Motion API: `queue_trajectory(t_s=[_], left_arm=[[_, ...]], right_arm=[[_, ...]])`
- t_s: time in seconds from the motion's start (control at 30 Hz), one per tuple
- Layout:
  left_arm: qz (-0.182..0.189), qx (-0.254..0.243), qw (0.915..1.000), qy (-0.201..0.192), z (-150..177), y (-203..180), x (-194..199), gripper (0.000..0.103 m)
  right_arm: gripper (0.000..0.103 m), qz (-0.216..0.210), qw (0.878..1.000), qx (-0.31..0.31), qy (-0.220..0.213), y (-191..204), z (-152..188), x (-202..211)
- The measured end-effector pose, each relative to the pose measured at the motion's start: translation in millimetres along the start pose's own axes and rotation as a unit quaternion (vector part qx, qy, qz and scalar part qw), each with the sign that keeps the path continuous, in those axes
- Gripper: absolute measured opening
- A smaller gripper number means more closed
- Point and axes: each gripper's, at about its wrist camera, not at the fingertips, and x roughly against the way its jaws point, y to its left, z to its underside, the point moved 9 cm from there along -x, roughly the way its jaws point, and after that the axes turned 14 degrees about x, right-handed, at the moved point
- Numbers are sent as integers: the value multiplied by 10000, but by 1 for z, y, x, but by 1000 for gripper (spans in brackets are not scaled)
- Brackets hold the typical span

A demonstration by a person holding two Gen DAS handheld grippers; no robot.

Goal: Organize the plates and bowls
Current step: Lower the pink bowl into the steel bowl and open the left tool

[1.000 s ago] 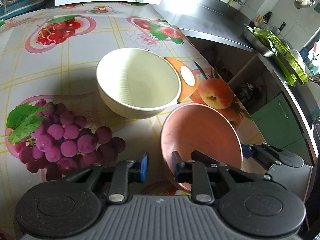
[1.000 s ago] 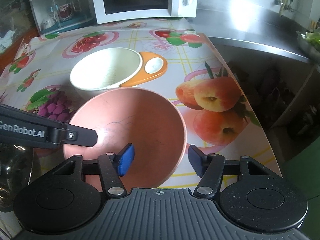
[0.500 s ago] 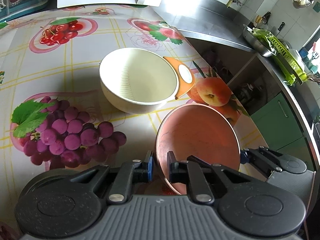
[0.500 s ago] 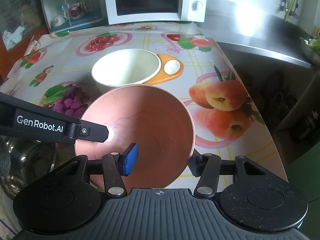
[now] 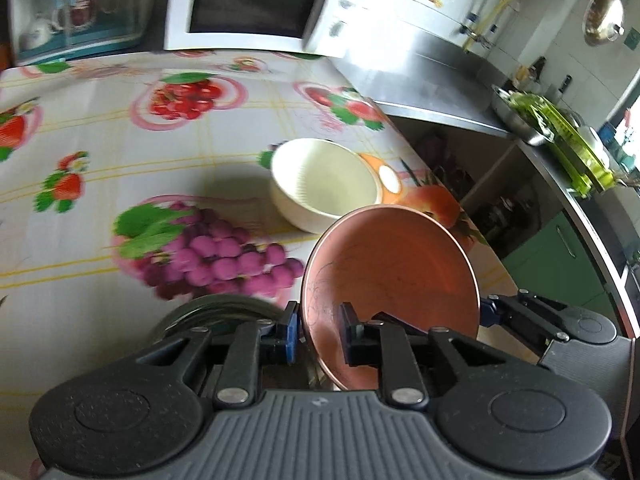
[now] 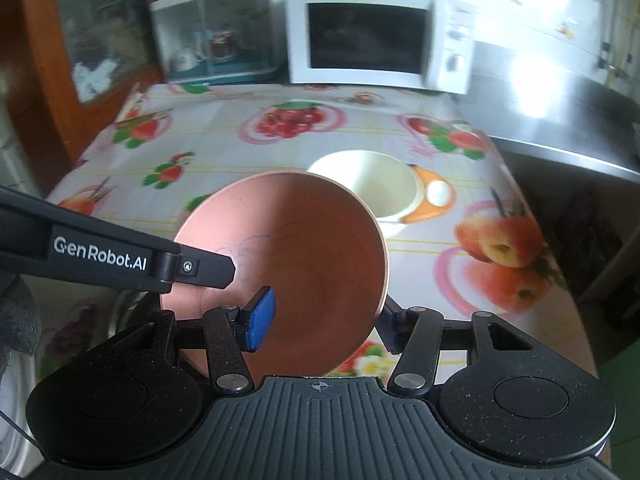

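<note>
The table [image 5: 100, 140] wears a fruit-print oilcloth of grapes, cherries, strawberries and peaches, with a white microwave [image 6: 376, 36] standing at its far edge and a glass-fronted cabinet [image 6: 216, 36] just beside that. A steel counter [image 5: 432, 80] runs off beyond the table's right side.

Raised above the table and tipped on its edge is the pink bowl [image 5: 392, 276], its hollow facing the right wrist camera. The left gripper [image 5: 318, 334] is pinched on the bowl's near-left rim, 1 finger inside the hollow and 1 outside. The right gripper [image 6: 322, 320] is spread wide, its 2 fingers straddling the bowl's lower rim from the opposite side; whether its blue pads actually touch the bowl is hard to judge from this angle.

Farther back on the table sits the cream bowl [image 6: 368, 184], upright, touching the orange dish [image 6: 434, 196] with a white well at its right.

Under the left gripper, a metal bowl [image 5: 216, 312] shows only as a blurred rim.
</note>
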Motion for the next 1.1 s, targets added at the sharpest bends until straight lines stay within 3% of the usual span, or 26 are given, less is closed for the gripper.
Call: queue_trajectory(t_s=[0.2,0.47,0.8,1.1], left_arm=[[-146,255,9995,-137,0,33,24,20],[-300,607,9977,27,9,70,19,20],[-331,717,9967,185,17,88,12,22],[-355,754,9962,257,20,94,12,31]], right_arm=[[55,-252,9995,193,40,30,-5,-9],[55,-362,9984,378,205,54,1,-24],[57,-207,9964,774,280,69,3,-29],[58,-273,9964,730,319,69,4,-33]])
